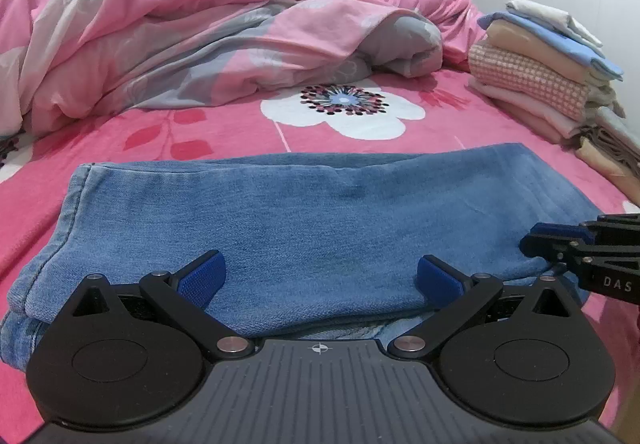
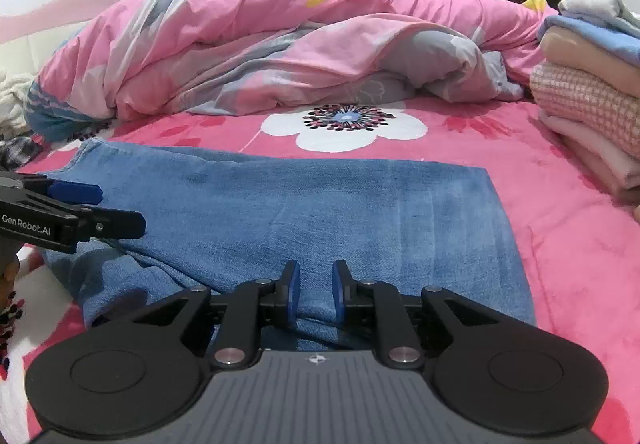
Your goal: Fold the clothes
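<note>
Jeans (image 1: 280,228) lie folded flat on the pink flowered bedsheet (image 1: 160,132), long side running left to right, right in front of both grippers

Left gripper (image 1: 320,276): jaws spread wide, blue pads well apart, sitting low over the near edge of the jeans. Nothing pinched between them, denim just lies under the gap

Right gripper (image 2: 316,290): jaws a narrow slit apart, not pressed together. Denim lies below and between the pads, but they don't clamp it (a small ridge of cloth sits near the tips, can't tell if it touches them). It is over the near edge of the jeans, toward their right end

Each gripper shows in the other's camera, at the side edge of the view, over the jeans

Behind the jeans: crumpled pink and grey duvet (image 1: 180,24) heaped across the far side of the bed. Stack of folded clothes (image 1: 552,76) at the right, on the sheet, well apart from the jeans
</note>
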A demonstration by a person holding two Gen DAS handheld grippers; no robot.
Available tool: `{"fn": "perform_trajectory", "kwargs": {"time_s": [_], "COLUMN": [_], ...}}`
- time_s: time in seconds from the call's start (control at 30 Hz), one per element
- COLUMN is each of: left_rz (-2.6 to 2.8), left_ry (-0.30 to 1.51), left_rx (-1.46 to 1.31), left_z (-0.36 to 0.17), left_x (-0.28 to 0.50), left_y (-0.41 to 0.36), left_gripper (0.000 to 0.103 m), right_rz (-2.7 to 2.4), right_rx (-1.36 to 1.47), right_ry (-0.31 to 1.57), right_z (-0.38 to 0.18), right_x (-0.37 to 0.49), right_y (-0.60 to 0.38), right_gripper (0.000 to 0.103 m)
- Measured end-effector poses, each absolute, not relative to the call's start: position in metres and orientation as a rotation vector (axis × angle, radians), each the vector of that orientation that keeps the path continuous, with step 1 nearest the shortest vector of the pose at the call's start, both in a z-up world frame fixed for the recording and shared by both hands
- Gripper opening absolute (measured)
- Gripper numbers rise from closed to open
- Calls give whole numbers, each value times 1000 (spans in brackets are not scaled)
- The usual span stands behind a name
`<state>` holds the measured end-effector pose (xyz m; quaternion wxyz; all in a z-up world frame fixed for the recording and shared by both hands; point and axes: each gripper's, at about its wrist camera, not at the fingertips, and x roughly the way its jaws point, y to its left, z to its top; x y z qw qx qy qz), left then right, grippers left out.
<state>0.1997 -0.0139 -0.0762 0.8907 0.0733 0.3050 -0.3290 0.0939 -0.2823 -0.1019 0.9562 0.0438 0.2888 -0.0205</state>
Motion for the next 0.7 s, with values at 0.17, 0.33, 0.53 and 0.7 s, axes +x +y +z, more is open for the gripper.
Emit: {"fn": "perform_trajectory", "kwargs": {"time_s": [0.17, 0.33, 0.53, 0.7], "left_rz": [-664, -624, -570, -546], "left_ry": [600, 580, 528, 507], "left_rx": [165, 153, 164, 179], "left_z": [-79, -80, -86, -88], "left_x": [195, 190, 186, 182], "left_y": [-15, -17, -23, -26], "left_gripper": [103, 103, 103, 103], "right_rz": [-19, -13, -11, -19], "right_rx": [141, 152, 177, 187], "right_ry": [530, 483, 486, 494], "right_z": [-110, -114, -113, -110], "right_x": [86, 81, 82, 80], "right_y": [-290, -291, -293, -289], "right_gripper": [18, 18, 19, 26]}}
